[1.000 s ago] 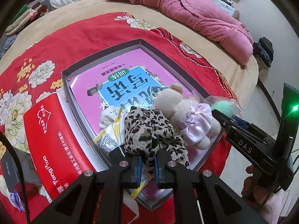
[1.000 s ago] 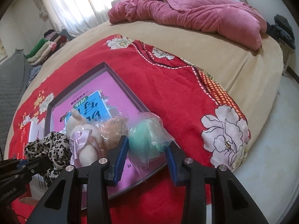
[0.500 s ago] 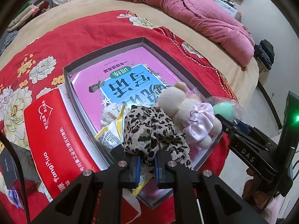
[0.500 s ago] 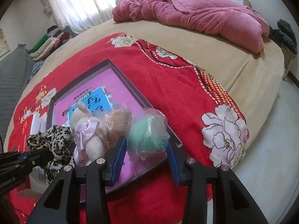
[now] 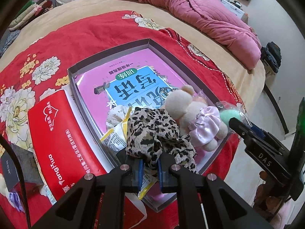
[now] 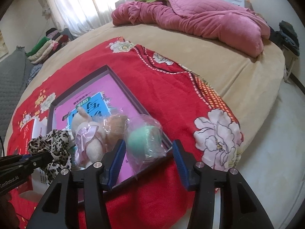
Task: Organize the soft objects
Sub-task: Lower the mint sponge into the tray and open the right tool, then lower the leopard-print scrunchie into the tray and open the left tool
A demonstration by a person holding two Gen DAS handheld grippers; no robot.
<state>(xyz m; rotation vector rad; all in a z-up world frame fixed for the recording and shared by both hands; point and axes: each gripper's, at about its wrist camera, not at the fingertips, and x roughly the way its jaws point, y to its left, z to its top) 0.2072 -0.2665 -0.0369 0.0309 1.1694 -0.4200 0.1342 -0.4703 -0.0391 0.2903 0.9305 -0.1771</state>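
between right gripper (image 6: 147, 157) pads, bagged green ball (image 6: 144, 140)

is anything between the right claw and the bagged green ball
Nothing visible. The bagged green ball lies in the box's near corner, directly between the right claw's opening jaws, and neither pad touches it. The plush bear sits off to one side.

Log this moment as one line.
left tongs: shut on leopard cloth | right tongs: opening, bagged green ball between, not pressed | both over box
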